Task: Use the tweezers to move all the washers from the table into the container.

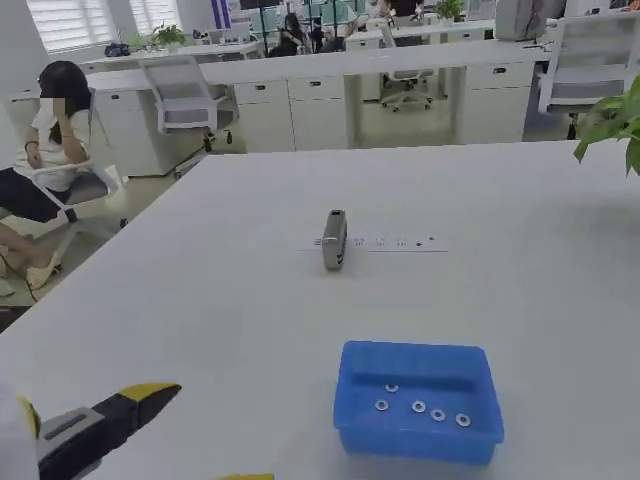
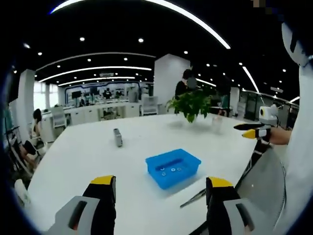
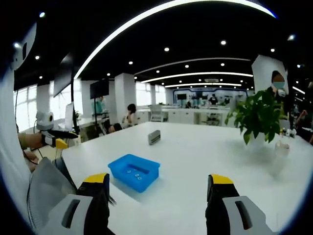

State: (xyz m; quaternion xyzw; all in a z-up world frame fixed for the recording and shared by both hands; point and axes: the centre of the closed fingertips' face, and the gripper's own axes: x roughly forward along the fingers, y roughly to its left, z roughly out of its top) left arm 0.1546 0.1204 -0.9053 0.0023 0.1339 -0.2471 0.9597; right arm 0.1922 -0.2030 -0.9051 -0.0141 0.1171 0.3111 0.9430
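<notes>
A blue container (image 1: 415,432) stands on the white table near its front edge, with several washers (image 1: 419,406) lying inside. It also appears ahead of my left gripper (image 2: 159,196) as the blue container (image 2: 172,167), and ahead of my right gripper (image 3: 159,193) as the blue container (image 3: 134,171). Both grippers are open and hold nothing. Slim metal tweezers (image 2: 193,198) lie on the table between the container and my left gripper's right jaw. In the head view my left gripper (image 1: 200,435) enters at the bottom left, well short of the container.
A small metal block (image 1: 334,240) stands mid-table by a flush socket strip (image 1: 395,243). A potted plant (image 1: 615,125) sits at the table's right edge. A person sits on a chair (image 1: 70,190) past the left edge. Desks and chairs stand behind.
</notes>
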